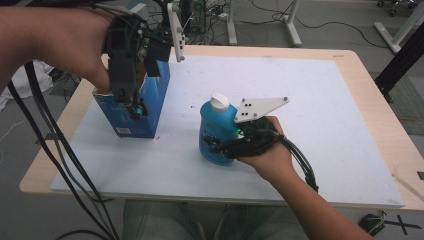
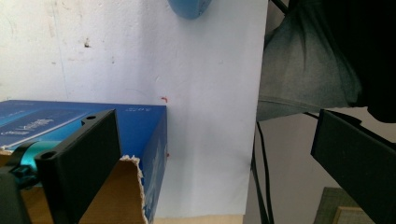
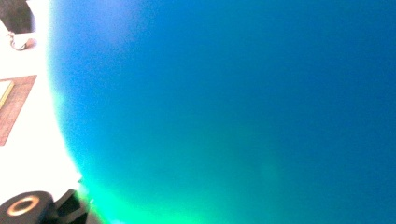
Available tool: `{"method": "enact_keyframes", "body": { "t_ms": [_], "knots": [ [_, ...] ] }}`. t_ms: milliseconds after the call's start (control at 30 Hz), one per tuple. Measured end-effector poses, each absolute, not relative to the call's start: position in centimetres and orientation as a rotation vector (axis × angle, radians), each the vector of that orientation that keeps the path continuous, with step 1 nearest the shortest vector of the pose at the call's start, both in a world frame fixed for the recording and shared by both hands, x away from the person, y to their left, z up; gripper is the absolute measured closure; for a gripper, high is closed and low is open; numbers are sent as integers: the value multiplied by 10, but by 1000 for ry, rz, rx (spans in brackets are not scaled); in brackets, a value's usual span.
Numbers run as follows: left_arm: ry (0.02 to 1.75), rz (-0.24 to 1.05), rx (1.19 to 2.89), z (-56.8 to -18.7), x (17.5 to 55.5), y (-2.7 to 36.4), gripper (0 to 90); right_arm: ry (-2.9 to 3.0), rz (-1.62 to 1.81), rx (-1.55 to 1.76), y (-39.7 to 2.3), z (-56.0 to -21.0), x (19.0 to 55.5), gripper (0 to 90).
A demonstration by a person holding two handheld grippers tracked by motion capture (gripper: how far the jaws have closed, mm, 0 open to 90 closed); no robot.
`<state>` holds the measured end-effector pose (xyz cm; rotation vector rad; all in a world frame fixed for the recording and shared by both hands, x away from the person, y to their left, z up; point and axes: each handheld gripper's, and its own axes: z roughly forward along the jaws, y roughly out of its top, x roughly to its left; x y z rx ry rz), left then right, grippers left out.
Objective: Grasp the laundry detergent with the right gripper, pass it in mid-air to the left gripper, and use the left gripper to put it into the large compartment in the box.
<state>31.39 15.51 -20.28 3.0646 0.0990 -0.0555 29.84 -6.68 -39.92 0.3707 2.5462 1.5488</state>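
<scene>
Blue bottle (image 1: pixel 216 131) with a white cap (image 1: pixel 219 101) stands upright on the white mat (image 1: pixel 310 125) that covers the counter (image 1: pixel 357 60), a little toward the near edge from the middle. The right gripper (image 1: pixel 220 145) comes at it from the right, level with the counter, and its fingers are clamped on the lower body of the bottle; the right hand (image 1: pixel 265 150) wraps the gripper's body, and the grey three-cornered plate (image 1: pixel 257 107) stands above it, just beside the bottle's shoulder. In the right gripper view the blue wall of the bottle (image 3: pixel 233 102) sits pressed right up against the camera, blurred, with a green glow along its lower edge. Toward the left edge of the counter stands a blue carton (image 1: pixel 142 107), upright, with its top torn open so that the brown inner card (image 2: pixel 93 196) shows. The left gripper (image 1: pixel 132 107) points down over that open top, held by the left hand (image 1: pixel 75 45); its fingers (image 2: pixel 79 158) stand wide apart, one over the carton's mouth and the other out past the near edge of the mat, gripping nothing. Bottle and carton are near each other but do not touch.
</scene>
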Motion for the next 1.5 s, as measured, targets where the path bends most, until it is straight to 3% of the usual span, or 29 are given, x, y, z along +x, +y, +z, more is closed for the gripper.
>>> {"method": "enact_keyframes", "body": {
  "t_ms": [600,1500],
  "knots": [
    [34,-80,3080,-204,316,118,17,2656,1536,114,-71,-353,300,467],
    [-49,-98,3112,-216,311,77,17,2748,1601,-56,-43,-341,302,467]
  ]
}}
